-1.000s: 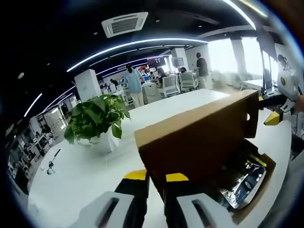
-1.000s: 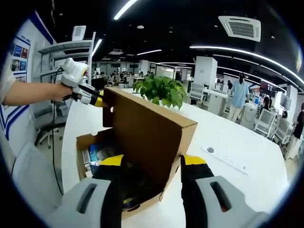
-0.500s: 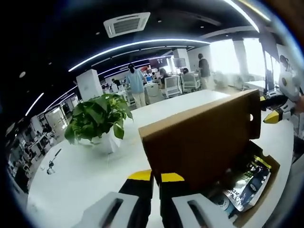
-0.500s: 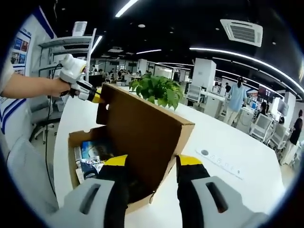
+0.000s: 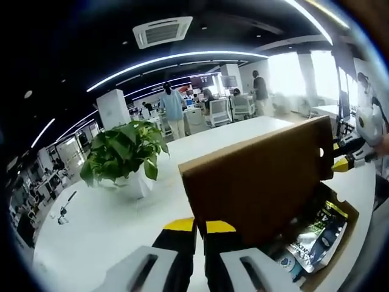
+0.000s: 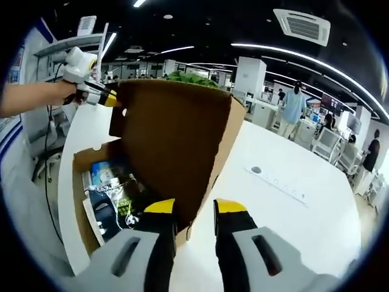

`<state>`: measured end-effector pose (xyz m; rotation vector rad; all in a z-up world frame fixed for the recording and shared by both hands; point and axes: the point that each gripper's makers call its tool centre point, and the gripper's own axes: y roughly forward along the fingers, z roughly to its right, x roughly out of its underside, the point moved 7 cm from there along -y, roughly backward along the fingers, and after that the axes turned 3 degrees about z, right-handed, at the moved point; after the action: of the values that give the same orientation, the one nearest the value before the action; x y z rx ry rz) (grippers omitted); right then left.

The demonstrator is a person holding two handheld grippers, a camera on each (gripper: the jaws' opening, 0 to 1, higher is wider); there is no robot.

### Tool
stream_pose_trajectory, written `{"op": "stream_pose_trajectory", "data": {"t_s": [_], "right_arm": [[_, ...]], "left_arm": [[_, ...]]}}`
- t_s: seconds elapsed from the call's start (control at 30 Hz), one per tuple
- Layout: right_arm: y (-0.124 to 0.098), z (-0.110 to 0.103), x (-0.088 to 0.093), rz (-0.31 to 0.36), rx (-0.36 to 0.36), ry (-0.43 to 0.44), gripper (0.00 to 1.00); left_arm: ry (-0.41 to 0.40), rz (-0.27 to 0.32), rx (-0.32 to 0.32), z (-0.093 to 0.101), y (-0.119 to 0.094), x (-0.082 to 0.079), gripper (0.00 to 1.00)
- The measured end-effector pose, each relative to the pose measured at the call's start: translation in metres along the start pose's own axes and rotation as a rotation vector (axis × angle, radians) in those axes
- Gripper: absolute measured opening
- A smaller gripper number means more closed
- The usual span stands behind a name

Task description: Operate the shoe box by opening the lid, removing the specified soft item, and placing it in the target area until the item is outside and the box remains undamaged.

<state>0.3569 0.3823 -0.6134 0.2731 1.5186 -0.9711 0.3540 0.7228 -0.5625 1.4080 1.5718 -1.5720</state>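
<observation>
The brown cardboard shoe box (image 5: 333,258) lies open on a white table, with its lid (image 5: 258,179) standing upright. Inside is a soft item in glossy dark packaging (image 5: 317,234). My left gripper (image 5: 200,226) is shut on the lid's near corner. My right gripper (image 5: 342,162), held by a hand, is at the lid's far edge. In the right gripper view, the lid (image 6: 170,140) rises over the box (image 6: 79,207) and the packaged item (image 6: 112,194). My right gripper (image 6: 194,207) pinches the lid's edge. My left gripper (image 6: 97,94) holds the far corner.
A potted green plant (image 5: 121,152) stands on the table (image 5: 109,219) left of the box. A white power strip (image 6: 276,182) lies on the table (image 6: 304,213) to the right. People and desks (image 5: 173,106) are in the office behind.
The lid has tipped further back and now hides most of the plant in the right gripper view. My right gripper's jaws have closed from a wide gap onto the lid's edge.
</observation>
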Motion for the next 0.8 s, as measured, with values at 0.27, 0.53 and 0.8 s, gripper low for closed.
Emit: {"op": "stream_pose_trajectory", "data": {"t_s": [0.27, 0.53, 0.8], "right_arm": [[0.012, 0.005, 0.004, -0.021, 0.043, 0.008, 0.06], [0.013, 0.01, 0.005, -0.019, 0.044, 0.035, 0.04], [0.016, 0.014, 0.006, -0.021, 0.059, 0.053, 0.03]], "left_arm": [[0.001, -0.01, -0.002, -0.003, 0.01, -0.003, 0.03], [-0.009, -0.016, -0.005, -0.004, 0.018, -0.004, 0.03], [-0.008, -0.024, -0.009, -0.003, 0.025, -0.004, 0.04]]}}
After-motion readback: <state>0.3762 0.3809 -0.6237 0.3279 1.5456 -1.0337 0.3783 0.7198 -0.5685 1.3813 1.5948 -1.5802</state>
